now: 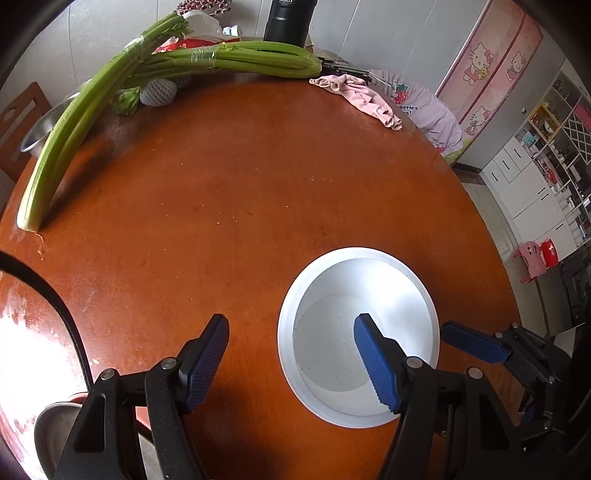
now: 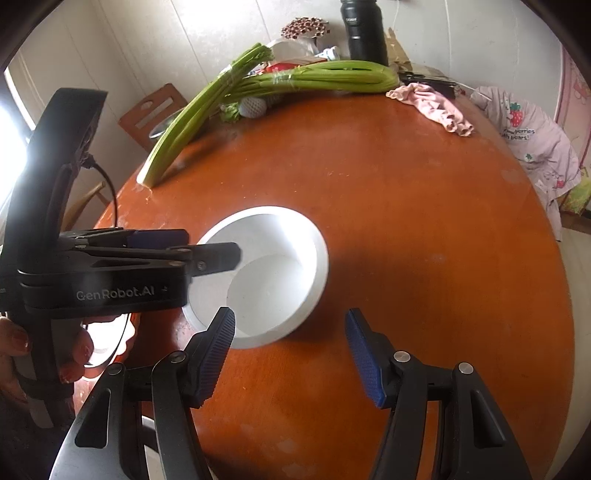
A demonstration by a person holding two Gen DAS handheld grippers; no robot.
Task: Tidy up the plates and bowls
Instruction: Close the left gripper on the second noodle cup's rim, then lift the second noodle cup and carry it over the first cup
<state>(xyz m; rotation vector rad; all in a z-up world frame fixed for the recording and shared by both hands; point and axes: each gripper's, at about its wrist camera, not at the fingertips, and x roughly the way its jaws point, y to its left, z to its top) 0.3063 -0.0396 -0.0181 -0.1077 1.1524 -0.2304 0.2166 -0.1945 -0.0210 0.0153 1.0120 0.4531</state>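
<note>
On the near half of the round wooden counter (image 1: 221, 177) sits a white bowl (image 1: 358, 332), upright and empty, alone on bare wood. It is the only clear piece of tableware out in the open, and nothing is stacked in or under it, so the sorting looks barely begun.

Over the bowl hangs the left hand-held gripper (image 1: 291, 365), its jaws standing apart with nothing between them; one blue pad shows above the bowl's inside and the other over bare wood beside it, so they seem to straddle the near rim without pressing on it. Whether a pad touches the rim I cannot tell. Just beside the bowl on the other side, the right hand-held gripper (image 2: 291, 354) also stands with its jaws parted and empty, its pads above the wood and one lying close to the rim.

At the near edge, partly hidden behind the left tool in the right wrist view, a bright white scalloped plate (image 2: 107, 343) shows, too overexposed to read well. Further out, at the far edge, lie long celery stalks (image 1: 110, 96), a pink cloth (image 1: 365, 96) and a black bottle (image 1: 288, 18), with a metal bowl (image 1: 44, 129) off the far left rim.

Judging from this, the bowl is yet to be gripped and moved toward other dishes; all the stacking remains.
</note>
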